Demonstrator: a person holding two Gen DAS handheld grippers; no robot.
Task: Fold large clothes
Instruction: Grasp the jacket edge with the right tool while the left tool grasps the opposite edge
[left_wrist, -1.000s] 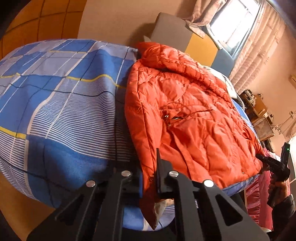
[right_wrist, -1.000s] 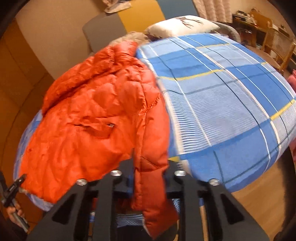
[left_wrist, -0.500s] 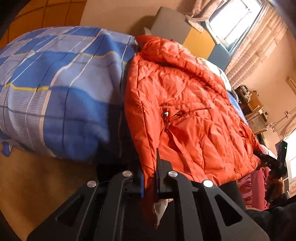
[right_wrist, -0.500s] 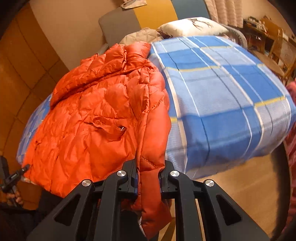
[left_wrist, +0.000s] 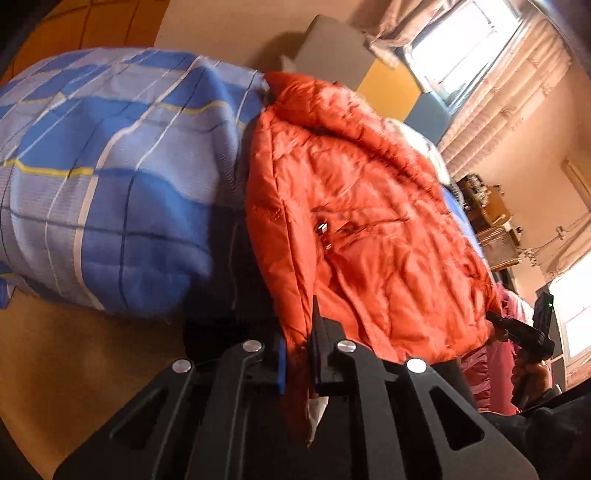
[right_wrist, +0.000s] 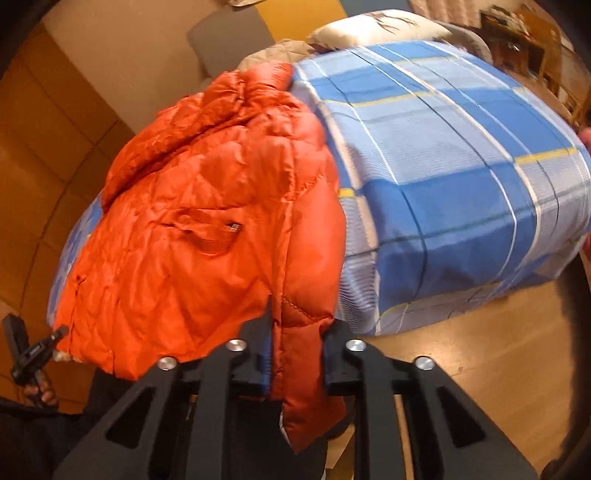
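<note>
Left gripper (left_wrist: 299, 354) and right gripper (right_wrist: 295, 339) each pinch the orange jacket's (right_wrist: 207, 229) hem

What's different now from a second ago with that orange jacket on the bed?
The orange jacket has been dragged toward the foot of the bed; its hem now hangs past the blue checked bedspread, with more floor in view. Unchanged: the left gripper and right gripper stay clamped on the two hem corners. Nothing was let go.

Jacket (left_wrist: 369, 229) glossy quilted cloth; bedspread (right_wrist: 443, 155) matt woven; tongs (right_wrist: 297, 332) matt black plastic.
</note>
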